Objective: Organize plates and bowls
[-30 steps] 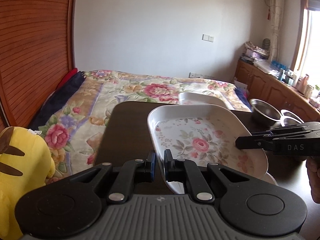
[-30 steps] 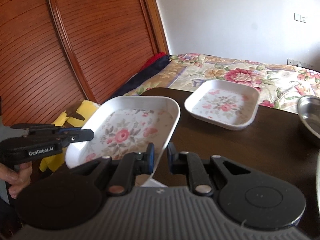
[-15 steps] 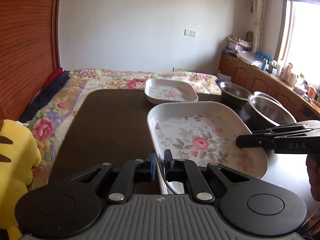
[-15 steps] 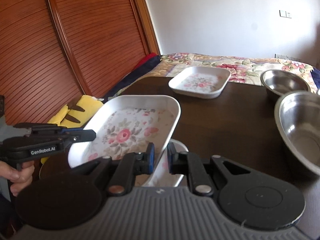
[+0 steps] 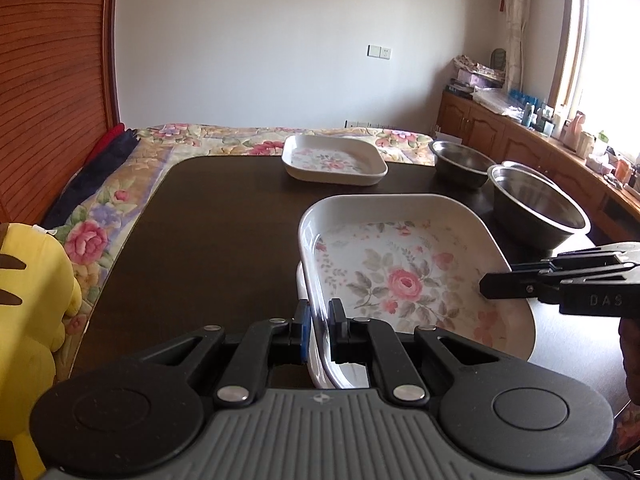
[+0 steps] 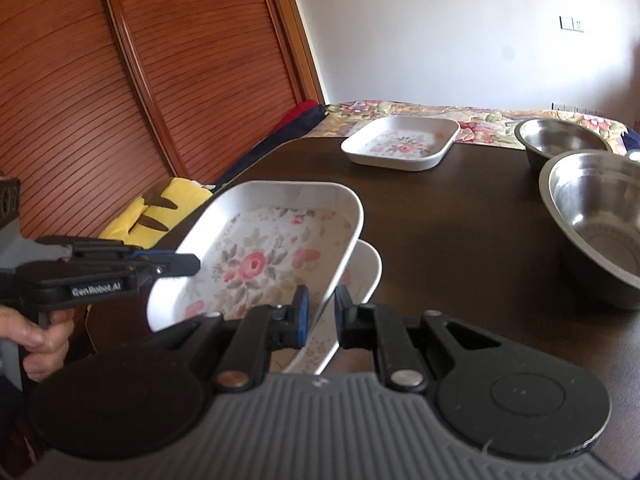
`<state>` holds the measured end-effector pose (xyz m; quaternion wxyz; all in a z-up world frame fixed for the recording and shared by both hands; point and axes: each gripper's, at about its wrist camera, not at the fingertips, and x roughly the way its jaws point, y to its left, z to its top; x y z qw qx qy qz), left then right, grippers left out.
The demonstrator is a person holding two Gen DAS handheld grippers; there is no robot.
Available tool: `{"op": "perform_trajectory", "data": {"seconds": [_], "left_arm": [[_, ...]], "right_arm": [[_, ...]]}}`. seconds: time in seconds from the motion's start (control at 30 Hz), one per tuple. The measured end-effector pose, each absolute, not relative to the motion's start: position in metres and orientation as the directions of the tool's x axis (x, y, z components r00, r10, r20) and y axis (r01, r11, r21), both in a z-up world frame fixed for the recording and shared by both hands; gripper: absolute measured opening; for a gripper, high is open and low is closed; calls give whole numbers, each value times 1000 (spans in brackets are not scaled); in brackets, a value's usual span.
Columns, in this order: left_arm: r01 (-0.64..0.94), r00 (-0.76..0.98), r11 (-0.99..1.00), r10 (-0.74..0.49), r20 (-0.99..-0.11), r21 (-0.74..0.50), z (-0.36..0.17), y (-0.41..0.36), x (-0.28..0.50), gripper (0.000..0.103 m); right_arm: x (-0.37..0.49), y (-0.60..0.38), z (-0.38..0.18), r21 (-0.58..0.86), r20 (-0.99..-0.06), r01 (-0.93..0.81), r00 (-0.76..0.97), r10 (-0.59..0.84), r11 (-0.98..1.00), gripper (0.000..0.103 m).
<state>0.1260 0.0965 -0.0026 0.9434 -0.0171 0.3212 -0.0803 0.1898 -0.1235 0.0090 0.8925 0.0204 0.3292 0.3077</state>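
The dark wooden surface (image 5: 208,216) stands beside a flowered bed (image 5: 120,216) in a bedroom. Both left tongs (image 5: 319,322) and right tongs (image 6: 319,312) clamp the floral rectangular plate (image 5: 404,276), held tilted above another plate (image 6: 366,268), long axis toward the bed.

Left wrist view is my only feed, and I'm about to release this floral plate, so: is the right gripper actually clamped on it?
Observer: Yes. In the right wrist view the right gripper has a finger on each side of the top plate's near rim, closed on it.
Operator: I see a white sliver under it. Is that another plate?
Observer: Yes, a lower plate, also floral. Its corner shows past the top plate's edge, below it.
Operator: Are they nested yet?
Observer: No. The top plate is tilted, and that side looks raised clear of the lower rim.
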Motion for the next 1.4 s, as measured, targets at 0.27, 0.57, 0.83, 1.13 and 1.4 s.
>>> {"op": "perform_trajectory", "data": {"seconds": [0.27, 0.57, 0.83, 1.13, 1.4], "left_arm": [[140, 770, 987, -157, -618, -77, -7, 98, 133, 36], [143, 761, 987, -161, -628, -79, -12, 96, 138, 36], [137, 762, 987, -161, -628, -88, -12, 99, 139, 37], [137, 780, 987, -156, -606, -79, -2, 98, 138, 37], [142, 793, 987, -155, -589, -69, 5, 97, 139, 37]], "right_arm": [[188, -123, 7, 239, -569, -537, 598, 565, 809, 16], [188, -124, 0, 265, -578, -522, 587, 567, 811, 19], [186, -122, 2, 231, -571, -533, 603, 557, 814, 20], [186, -124, 12, 194, -545, -542, 634, 549, 818, 20], [188, -127, 17, 182, -530, -531, 656, 537, 828, 20]]}}
